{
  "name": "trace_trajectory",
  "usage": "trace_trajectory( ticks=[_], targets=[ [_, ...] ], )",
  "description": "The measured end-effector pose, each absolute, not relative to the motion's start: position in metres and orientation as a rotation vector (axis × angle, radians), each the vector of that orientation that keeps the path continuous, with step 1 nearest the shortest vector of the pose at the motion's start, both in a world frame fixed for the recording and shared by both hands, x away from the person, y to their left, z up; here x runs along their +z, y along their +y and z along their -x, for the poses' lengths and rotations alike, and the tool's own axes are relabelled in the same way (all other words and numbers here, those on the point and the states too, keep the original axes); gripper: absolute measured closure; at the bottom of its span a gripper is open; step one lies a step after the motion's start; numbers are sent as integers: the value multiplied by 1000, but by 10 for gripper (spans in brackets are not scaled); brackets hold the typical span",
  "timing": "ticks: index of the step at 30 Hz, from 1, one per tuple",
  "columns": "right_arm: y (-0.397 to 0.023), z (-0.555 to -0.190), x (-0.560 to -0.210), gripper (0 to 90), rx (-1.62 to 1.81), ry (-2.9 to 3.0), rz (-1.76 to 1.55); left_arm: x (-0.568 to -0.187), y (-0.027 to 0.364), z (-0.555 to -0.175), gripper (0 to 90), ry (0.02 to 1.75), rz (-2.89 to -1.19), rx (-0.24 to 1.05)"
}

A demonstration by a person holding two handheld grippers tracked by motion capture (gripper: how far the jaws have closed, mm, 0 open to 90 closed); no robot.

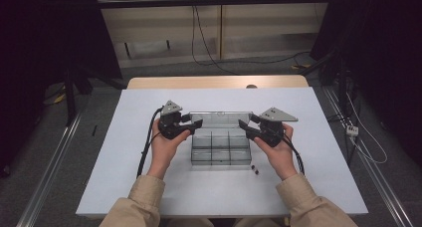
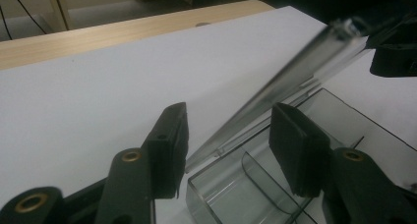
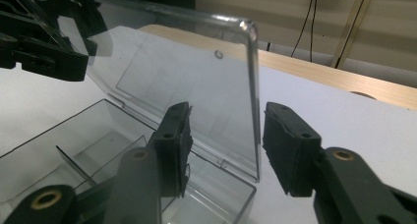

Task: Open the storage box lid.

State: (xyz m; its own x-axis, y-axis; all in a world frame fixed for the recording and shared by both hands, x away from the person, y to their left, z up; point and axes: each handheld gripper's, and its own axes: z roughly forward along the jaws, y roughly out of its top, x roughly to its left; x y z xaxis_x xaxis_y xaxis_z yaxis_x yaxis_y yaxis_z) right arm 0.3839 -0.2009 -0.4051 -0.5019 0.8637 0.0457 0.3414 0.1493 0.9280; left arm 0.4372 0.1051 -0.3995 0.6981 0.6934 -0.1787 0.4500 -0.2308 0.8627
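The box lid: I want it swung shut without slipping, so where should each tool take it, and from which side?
Take the clear lid by its two short side edges, one tool from each end. It stands raised on the rear hinge of the compartment box, so those thin edges are free; the right one already sits between the right tool jaws.

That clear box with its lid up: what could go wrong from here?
1. The lid stands between the jaws of both tongs, left and right, with gaps showing at the pads; it could slip or drop shut.
2. An uneven squeeze from the two sides might twist the thin lid at its hinge.
3. The light box could slide toward the two small dark pieces beside it.
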Motion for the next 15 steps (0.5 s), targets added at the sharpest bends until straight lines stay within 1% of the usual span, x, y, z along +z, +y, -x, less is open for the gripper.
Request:
trace_trajectory(
  ticks=[2,7,15],
  targets=[
    [-201,-386,-406,534,1351,1926,-1147,-400,104,-439,532,893,-1871,291],
    [-200,-391,-409,542,1341,1927,-1160,-399,103,-441,584,890,-1871,298],
    [-199,-396,-410,551,1343,1918,-1169,-399,102,-443,613,904,-1865,311]
  ],
)
